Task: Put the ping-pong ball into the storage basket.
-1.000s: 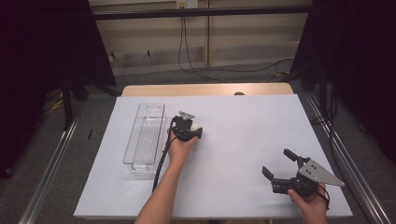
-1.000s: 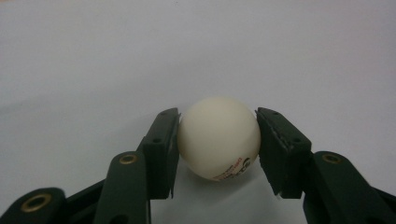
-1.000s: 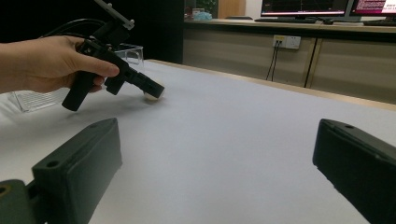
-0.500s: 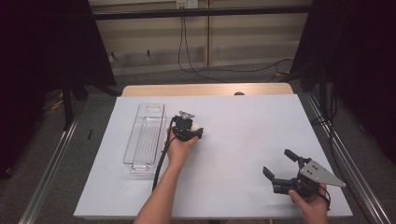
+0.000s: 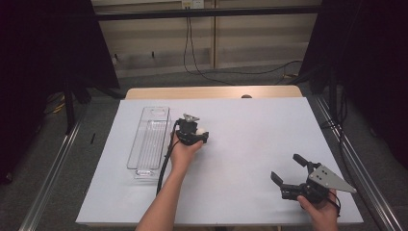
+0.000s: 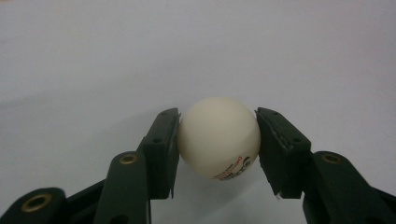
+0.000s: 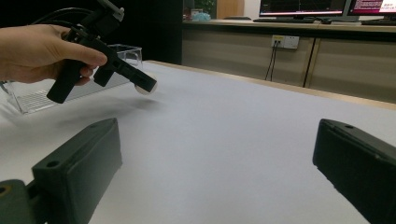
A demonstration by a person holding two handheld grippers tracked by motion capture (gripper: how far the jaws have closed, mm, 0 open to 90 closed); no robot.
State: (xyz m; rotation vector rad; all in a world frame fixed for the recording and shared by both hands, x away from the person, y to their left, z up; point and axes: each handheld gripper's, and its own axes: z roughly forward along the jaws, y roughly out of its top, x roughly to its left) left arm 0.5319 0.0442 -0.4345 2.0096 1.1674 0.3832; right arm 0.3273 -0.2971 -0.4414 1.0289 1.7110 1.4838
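Clamped on a small cream-white table-tennis ball point(image 6: 218, 137), the left claw point(image 5: 195, 135) is holding it lifted just above the white desk point(image 5: 250, 144), a little toward the far-left quarter of the top; in the left gripper view both black pads are pressing on the ball's sides, with red and black print showing near its underside. Just beside that claw, nearer the left edge, a long clear plastic tray with a ribbed floor point(image 5: 149, 139) is lying with its length running from the near side toward the far side, and nothing is showing inside it. The right claw point(image 5: 287, 169) is resting near the near-right corner of the desk with its jaws standing wide apart and nothing between them, well away from the ball. Judging by this, the pick-up is looking done and the carry to the tray is the step in hand. The next move is likely calling for the left hand point(image 5: 185, 149) to be swinging the ball sideways over the tray's near wall, lowering it close to the ribbed floor, and only then parting the jaws, since a light round ball would probably be rolling or bouncing out if let go from height.
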